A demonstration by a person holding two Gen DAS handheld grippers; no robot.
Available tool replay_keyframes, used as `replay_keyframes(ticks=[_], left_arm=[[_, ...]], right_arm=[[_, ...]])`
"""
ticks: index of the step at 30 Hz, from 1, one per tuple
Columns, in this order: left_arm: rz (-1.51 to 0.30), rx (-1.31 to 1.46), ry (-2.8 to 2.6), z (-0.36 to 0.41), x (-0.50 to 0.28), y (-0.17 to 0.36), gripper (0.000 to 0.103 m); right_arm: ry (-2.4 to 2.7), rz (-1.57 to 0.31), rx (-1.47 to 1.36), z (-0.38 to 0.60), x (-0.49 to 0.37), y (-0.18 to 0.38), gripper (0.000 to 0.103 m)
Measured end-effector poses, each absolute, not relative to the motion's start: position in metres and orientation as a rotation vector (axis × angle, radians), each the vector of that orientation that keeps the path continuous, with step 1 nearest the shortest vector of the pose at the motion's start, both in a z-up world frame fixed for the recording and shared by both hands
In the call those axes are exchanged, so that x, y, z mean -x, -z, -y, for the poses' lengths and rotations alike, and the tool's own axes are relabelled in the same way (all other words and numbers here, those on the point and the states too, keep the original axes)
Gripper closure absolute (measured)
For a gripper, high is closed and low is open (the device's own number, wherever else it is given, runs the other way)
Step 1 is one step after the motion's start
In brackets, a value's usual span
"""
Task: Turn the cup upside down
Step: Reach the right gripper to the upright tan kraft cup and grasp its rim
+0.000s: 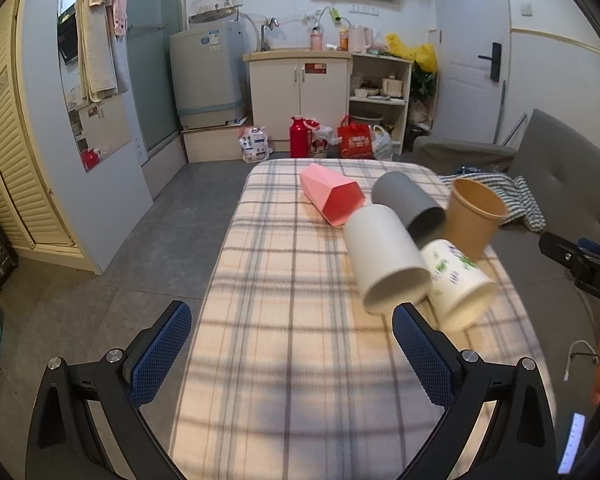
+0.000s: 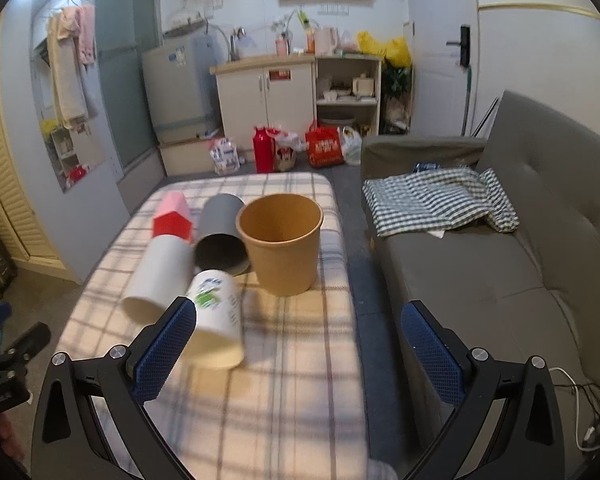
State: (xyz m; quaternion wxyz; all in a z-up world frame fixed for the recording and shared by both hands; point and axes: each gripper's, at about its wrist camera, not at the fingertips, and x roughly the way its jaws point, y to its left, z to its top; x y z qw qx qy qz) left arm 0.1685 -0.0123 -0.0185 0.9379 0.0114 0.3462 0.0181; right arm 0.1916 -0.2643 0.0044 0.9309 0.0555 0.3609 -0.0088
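A small lived-in room holds a padded bench covered in plaid cloth (image 1: pixel 284 320), cream crossed by grey lines, with a grey sofa (image 2: pixel 480 272) just beside it.

The left gripper (image 1: pixel 292 356) hangs above the near end of the bench, jaws spread wide on nothing, its blue pads (image 1: pixel 160 356) textured in a diamond grid. The right gripper (image 2: pixel 300 352) is likewise spread and empty.

Just ahead of them lies a white paper cup (image 2: pixel 216 320) on its side, printed in green and blue; the writing is too blurred to read. Touching it are a smooth white cylinder cup (image 1: pixel 388 256) and a matte grey cup (image 1: pixel 410 208), both tipped over. A faceted pink cup (image 1: pixel 332 196) lies behind. A brown kraft-paper cup (image 2: pixel 284 240) stands upright, mouth open upward, near the bench's right edge.

A checked cloth (image 2: pixel 436 204) lies crumpled on the sofa.
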Motion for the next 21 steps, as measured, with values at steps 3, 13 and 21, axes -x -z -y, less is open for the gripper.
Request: replay_keyframes(ticks=[3, 13, 21], left_arm=[[-0.712, -0.035, -0.057, 0.011, -0.19, 0.029, 0.0], [-0.765, -0.01, -0.089, 0.007, -0.224, 0.063, 0.0], [-0.795, -0.03, -0.092, 0.012, -0.23, 0.077, 0.0]], right_arm=[[-0.005, -0.761, -0.108, 0.264, -0.222, 0.012, 0.0], [-0.056, -0.804, -0.114, 0.263, -0.289, 0.059, 0.001], [-0.081, -0.822, -0.159, 0.264, -0.31, 0.074, 0.005]])
